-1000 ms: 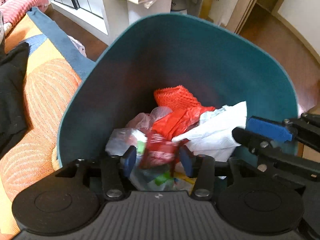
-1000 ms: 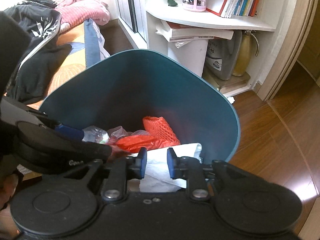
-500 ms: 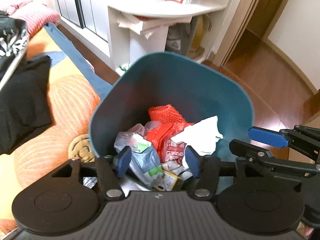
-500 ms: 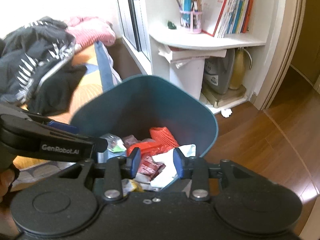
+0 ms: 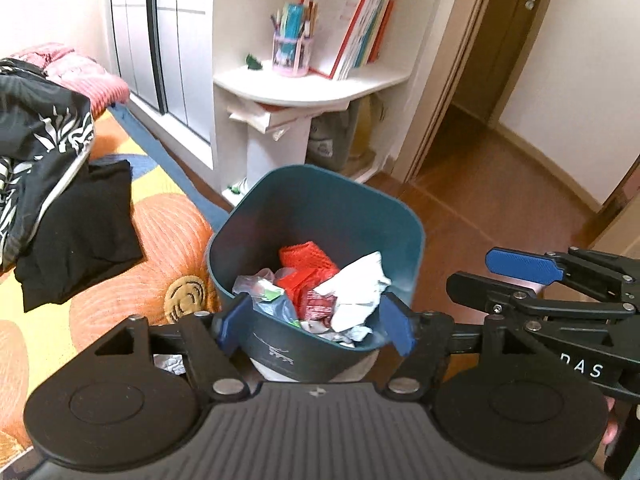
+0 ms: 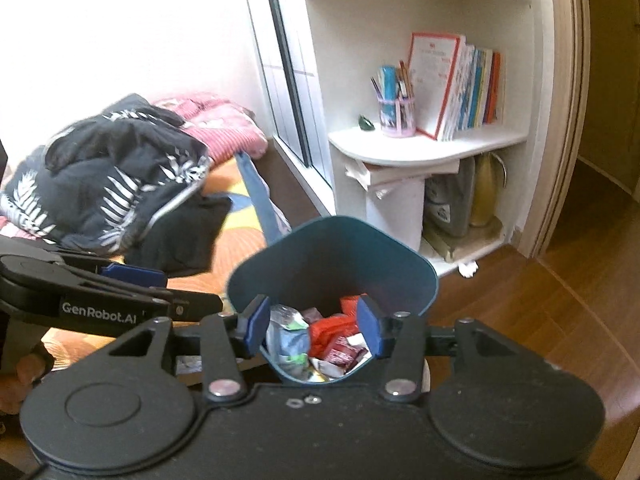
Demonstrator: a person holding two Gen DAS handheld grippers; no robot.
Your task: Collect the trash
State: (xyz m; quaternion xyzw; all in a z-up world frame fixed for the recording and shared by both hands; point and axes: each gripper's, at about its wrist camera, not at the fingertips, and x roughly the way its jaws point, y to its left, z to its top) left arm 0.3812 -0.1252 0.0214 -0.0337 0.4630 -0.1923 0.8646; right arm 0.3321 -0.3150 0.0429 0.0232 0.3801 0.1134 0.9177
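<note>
**Full bin, empty grippers**

The dark teal plastic bin (image 5: 316, 208) is seen on the floor beside the patterned orange bedspread (image 5: 160, 232), heaped with crumpled wrappers (image 5: 320, 292). The left gripper (image 5: 316, 328) and right gripper (image 6: 314, 326) are held spread wide, gripping nothing. Loose top pieces could be knocked overboard by a careless pass.

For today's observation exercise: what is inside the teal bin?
The teal bin holds red netting, crumpled white paper, red wrappers and clear plastic. Whatever lies beneath this top layer is covered.
</note>
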